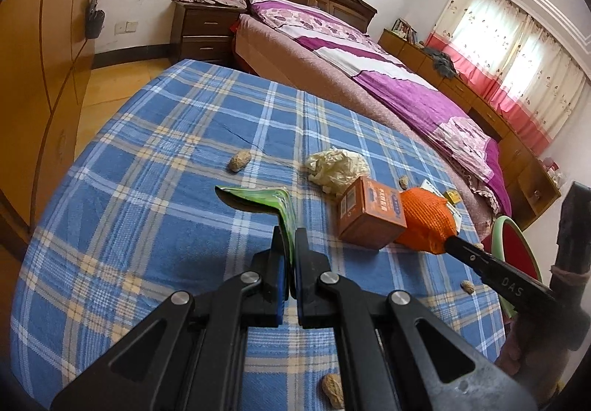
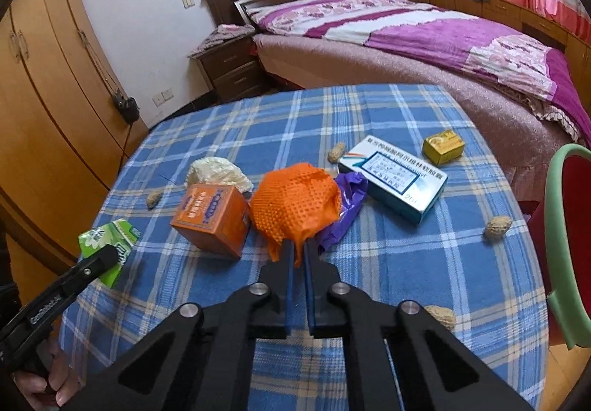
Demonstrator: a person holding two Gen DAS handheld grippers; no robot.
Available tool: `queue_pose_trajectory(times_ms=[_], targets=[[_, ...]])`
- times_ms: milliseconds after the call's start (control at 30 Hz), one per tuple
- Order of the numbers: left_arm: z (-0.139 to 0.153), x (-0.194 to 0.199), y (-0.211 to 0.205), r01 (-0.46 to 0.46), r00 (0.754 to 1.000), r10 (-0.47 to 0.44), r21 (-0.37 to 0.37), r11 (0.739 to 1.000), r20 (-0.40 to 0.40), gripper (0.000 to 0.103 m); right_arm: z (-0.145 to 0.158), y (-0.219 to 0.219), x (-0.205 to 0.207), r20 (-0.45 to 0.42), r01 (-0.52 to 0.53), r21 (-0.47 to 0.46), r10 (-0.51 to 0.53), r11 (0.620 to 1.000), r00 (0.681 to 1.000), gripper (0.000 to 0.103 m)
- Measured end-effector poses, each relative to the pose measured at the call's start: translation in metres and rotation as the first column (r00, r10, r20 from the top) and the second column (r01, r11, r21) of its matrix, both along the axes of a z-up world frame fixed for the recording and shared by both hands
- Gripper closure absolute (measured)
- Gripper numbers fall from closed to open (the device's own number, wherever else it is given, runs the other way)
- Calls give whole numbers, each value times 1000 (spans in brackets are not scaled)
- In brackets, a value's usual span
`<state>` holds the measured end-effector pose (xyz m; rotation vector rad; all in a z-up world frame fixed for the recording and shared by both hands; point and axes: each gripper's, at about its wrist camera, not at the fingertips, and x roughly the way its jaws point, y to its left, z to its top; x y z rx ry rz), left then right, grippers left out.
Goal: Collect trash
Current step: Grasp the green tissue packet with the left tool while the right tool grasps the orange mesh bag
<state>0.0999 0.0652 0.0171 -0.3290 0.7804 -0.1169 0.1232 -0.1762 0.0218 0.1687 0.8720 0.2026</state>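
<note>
1. Trash lies scattered over the blue plaid tablecloth (image 2: 369,263): your right gripper (image 2: 300,255) is clamped on the orange mesh wrapper (image 2: 295,204) at table centre
2. Your left gripper (image 1: 290,244) is closed on the green packet (image 1: 266,198), which curls up toward 11 o'clock from the jaws
3. Orange box (image 2: 214,218) sits touching the wrapper at its 9 o'clock; crumpled white tissue (image 2: 218,170) just beyond the box at 12 o'clock
4. Purple foil (image 2: 351,196) pokes out at the wrapper's 3 o'clock, against the white-and-teal medicine box (image 2: 395,182)
5. Yellow box (image 2: 443,146) at 1 o'clock of the medicine box, near
6. Peanut shells (image 2: 498,226) dot the cloth; a green-rimmed red bin (image 2: 561,226) stands off the table edge at 3 o'clock
</note>
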Motion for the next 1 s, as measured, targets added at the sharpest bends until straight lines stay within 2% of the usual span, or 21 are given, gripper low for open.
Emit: queue_pose_trajectory(times_ms=[267,600,800,1000], targets=[[12,-9,-11,20,1000,-20,-3,1000,21,100,29,-13,-28,88,4,33,-7,999,996,99],[34,-25,-39,91,994,-91,-3,996,67,100,61,-47,-70,180,60,85,-74,995,981,99],[42,-29,-61,145,987,-144,0,989,75,100,69,-76,-87,199,112,119,-134,987,971,99],[42,-28,-74,163,984,-165,22,986,71,100,62,-82,-87,170,115,129,-136,985,976,98]])
